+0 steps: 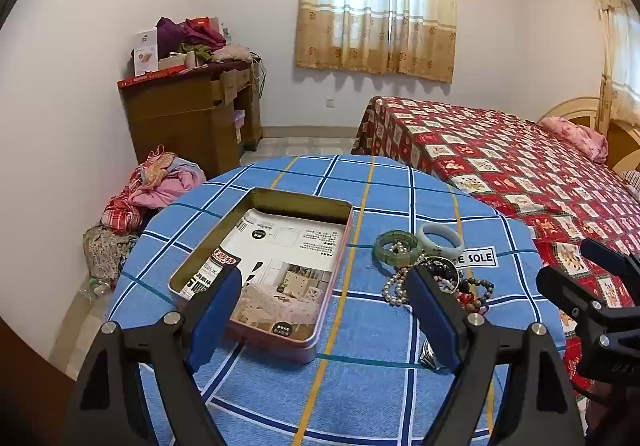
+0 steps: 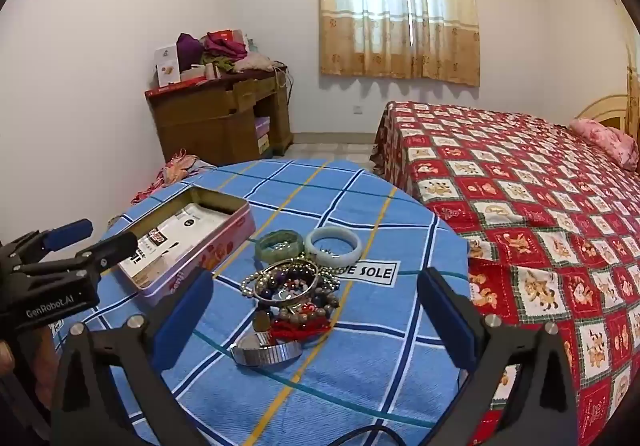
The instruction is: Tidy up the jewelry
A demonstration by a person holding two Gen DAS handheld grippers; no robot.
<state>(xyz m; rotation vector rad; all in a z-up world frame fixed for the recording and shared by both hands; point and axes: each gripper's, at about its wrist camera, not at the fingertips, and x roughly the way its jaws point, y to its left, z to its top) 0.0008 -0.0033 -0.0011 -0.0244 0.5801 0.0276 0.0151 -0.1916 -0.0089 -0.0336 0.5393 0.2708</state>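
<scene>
Both tongs hover over the round counter (image 2: 360, 366) with its blue checked cloth, and neither has hold of anything. Left tongs (image 1: 320, 310) stand spread wide, one blue pad over the near end of the open tin (image 1: 264, 274), the other by the edge of the jewelry pile (image 1: 436, 278). Right tongs (image 2: 316, 314) are spread just as wide, with the jewelry lying on the cloth between and beyond the two pads.

That heap holds a green segmented bangle (image 2: 279, 244) and a pale jade bangle (image 2: 333, 244) side by side at the far edge, touching or nearly so. Nearer lie pearl and dark bead bracelets tangled under a thin metal bangle (image 2: 286, 282), then a red cord piece (image 2: 296, 328), and nearest a metal stretch watch band (image 2: 266, 352). To the left of the heap sits the pink tin, lidless, with a printed leaflet (image 1: 280, 266) flat on its bottom. A bed (image 2: 540, 213) with a red patchwork cover stands beyond the counter on the right.
</scene>
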